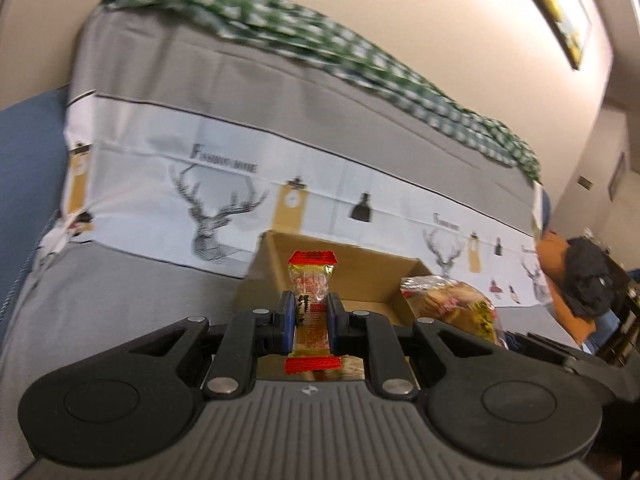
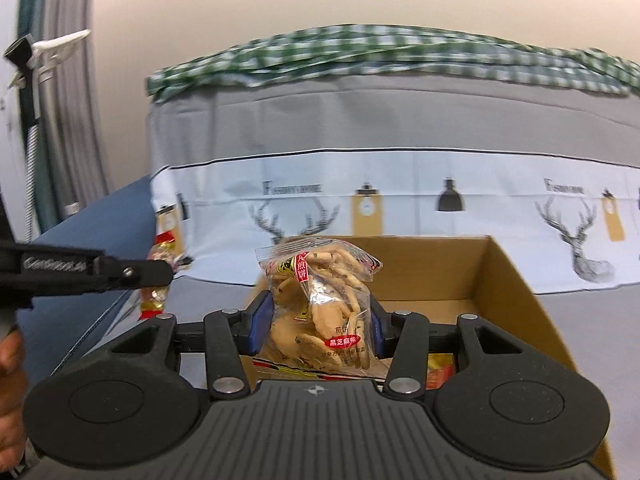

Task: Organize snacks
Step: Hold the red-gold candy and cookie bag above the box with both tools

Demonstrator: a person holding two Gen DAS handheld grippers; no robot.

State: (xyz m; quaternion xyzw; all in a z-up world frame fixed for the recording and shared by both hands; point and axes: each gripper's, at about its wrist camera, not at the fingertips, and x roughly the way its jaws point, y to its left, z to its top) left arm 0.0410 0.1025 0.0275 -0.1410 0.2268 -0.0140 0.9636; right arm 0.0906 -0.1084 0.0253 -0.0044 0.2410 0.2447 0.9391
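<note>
L tongs (image 1: 311,322) are narrow, blue pads clamped on a small yellow-and-clear snack packet with red crimped ends (image 1: 311,304); packet stands upright between the pads, one red end above them, other end below near the tool body. In the right wrist view the same L tongs (image 2: 162,276) come in from the left edge w/ that small packet (image 2: 154,300) hanging under the black arm, off to the left of the box.

R tongs (image 2: 316,326) are about half spread, blue pads pressed on both sides of a clear plastic bag of tan biscuits w/ red label (image 2: 318,312). Bag is upright, top puffed above the pads, held in front of the box's near left part. In the left wrist view the biscuit bag (image 1: 452,308) shows at right, just beside the box's right wall.

Open brown cardboard box (image 2: 508,276) sits on a grey cloth-covered sofa seat (image 1: 120,292). Something red and yellow lies low in the box by the R tongs, too hidden to tell what.

Behind: white fabric band w/ deer-head prints (image 2: 400,200) across the grey backrest, green-white checked cloth (image 2: 360,56) draped on top. A hand (image 2: 10,360) shows at the left edge.
</note>
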